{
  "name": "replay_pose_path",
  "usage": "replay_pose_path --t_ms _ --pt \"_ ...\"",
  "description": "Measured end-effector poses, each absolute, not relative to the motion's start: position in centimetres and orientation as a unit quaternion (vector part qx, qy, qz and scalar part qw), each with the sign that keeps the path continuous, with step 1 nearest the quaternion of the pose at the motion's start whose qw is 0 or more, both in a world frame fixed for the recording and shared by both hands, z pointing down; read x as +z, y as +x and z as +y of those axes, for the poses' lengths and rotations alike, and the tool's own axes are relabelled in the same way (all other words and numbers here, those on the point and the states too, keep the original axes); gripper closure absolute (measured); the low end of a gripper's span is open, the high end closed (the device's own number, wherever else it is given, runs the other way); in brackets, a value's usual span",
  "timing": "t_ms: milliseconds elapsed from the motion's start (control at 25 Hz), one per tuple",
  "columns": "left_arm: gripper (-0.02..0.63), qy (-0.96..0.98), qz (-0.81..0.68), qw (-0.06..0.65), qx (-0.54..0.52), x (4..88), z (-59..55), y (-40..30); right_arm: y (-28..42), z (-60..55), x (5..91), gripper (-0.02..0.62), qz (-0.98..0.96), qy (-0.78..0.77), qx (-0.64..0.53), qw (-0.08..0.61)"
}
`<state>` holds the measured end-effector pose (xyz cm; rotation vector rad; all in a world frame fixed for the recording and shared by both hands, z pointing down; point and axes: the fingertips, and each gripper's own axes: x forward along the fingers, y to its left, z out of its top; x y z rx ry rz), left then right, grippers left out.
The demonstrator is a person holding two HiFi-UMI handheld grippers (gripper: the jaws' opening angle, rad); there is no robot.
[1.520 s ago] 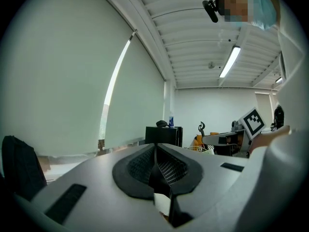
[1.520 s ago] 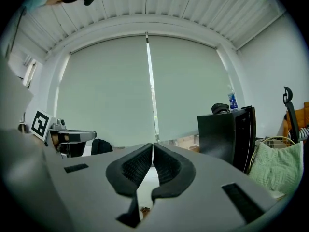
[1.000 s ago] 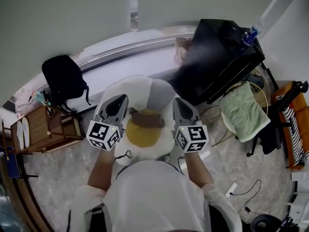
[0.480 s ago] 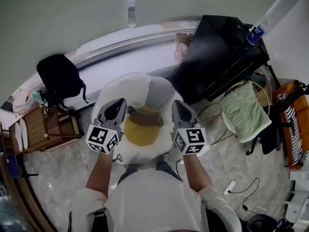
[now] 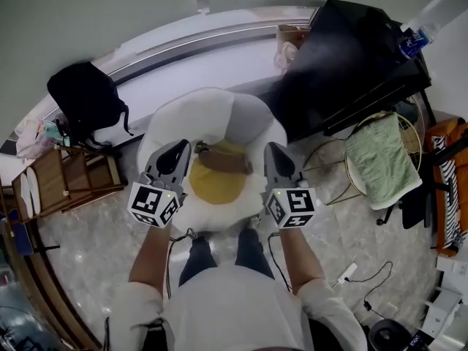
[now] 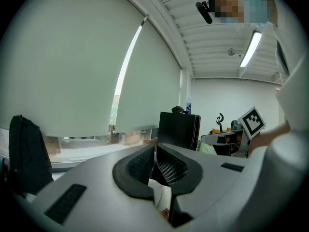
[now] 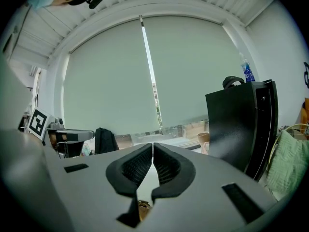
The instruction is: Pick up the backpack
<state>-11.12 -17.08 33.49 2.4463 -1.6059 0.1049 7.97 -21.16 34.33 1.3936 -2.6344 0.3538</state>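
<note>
Backpack [image 5: 84, 101], black, is seen upright by the window sill [image 5: 197, 68], long axis vertical, beside a wooden stand [image 5: 69, 189], well apart from left tongs [image 5: 179, 147] and right tongs [image 5: 272, 149], both closed together, empty.

Soft window daylight, strong fisheye distortion

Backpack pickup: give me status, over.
Left claw shut, right claw shut, both empty. Backpack untouched, off left by the window. Egg-shaped cushion below both claws; wooden rack beside the backpack.
</note>
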Motion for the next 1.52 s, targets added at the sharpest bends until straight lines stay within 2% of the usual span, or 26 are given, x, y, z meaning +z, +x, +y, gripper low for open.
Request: replay_pose_path --t_ms 1520 --pt "0.566 0.809 -0.553 0.18 0.08 54.5 -18.2 -11.8 9.4 -23.0 55.4 0.566 -0.858 0.467 0.169 0.131"
